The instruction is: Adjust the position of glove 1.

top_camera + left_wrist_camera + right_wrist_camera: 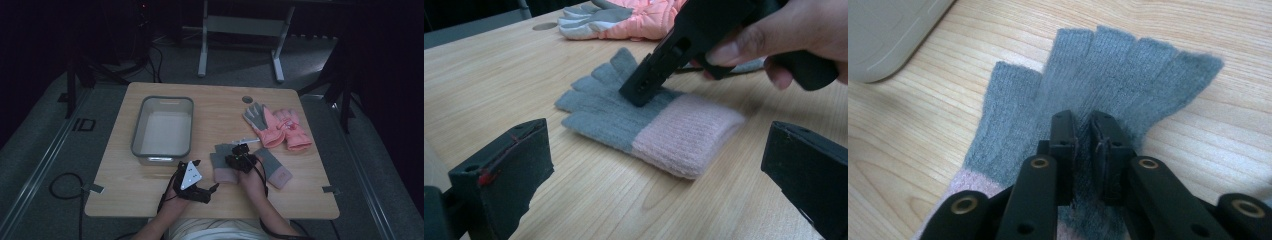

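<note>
A grey knit fingerless glove with a pink cuff point(220, 165) point(624, 120) point(1128, 70) lies flat on the wooden table point(165, 185), near the front middle. My right gripper point(240, 149) point(1084, 130) points down onto its grey palm. The jaws stand a narrow gap apart, their tips resting on the knit, and no fold is pinched between them. In the left gripper view that right gripper point(641, 92) touches the glove just ahead of the cuff. My left gripper point(206, 175) point(656, 180) hovers wide open short of the cuff, holding nothing. A second matching glove point(276, 170) lies to the right.
A grey plastic bin point(136, 135) point(888, 35) stands empty on the left half of the table. A pair of pink padded gloves with grey palms point(280, 127) point(634, 17) lies at the back right. A round cable hole point(247, 99) sits near the far edge.
</note>
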A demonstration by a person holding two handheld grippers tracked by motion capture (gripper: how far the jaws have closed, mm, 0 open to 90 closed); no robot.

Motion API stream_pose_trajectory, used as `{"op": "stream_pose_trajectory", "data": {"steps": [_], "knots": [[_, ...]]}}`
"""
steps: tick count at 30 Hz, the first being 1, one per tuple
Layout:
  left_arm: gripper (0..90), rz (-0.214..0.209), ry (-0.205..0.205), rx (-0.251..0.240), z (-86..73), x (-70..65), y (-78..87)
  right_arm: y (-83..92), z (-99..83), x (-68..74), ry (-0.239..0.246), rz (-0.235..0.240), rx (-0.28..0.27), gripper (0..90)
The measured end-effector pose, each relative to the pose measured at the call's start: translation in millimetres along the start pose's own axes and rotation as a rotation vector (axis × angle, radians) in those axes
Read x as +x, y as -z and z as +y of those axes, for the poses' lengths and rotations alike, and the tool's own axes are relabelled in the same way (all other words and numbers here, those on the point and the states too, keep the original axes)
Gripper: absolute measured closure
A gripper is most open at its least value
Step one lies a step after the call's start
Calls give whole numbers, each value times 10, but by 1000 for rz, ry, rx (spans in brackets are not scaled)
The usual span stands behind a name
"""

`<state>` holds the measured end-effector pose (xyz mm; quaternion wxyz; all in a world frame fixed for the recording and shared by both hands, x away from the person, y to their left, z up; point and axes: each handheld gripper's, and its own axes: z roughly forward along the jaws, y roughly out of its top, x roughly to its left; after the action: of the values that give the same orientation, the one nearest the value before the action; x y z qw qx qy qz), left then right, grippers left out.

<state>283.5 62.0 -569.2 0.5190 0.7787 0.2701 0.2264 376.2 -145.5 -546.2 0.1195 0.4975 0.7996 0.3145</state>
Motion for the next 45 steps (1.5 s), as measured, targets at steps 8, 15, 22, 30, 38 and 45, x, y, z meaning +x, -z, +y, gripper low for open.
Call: {"op": "stream_pose_trajectory", "data": {"steps": [8,15,22,30,38,45], "knots": [[0,-3,4,1,1,4,-2,32,25,12,29,-9,-4,668],[0,-11,9,-3,0,14,-2,306,150,-156,198,42,-56,656],[0,-9,8,-4,-1,12,0,555,123,-539,306,113,-81,638],[0,-7,10,-9,-3,13,4,731,-91,-1013,328,98,-47,628],[0,-4,13,-14,-6,13,10,702,-372,-1318,339,69,19,618],[0,-5,16,-21,-10,17,15,627,-414,-1366,354,89,56,629]]}}
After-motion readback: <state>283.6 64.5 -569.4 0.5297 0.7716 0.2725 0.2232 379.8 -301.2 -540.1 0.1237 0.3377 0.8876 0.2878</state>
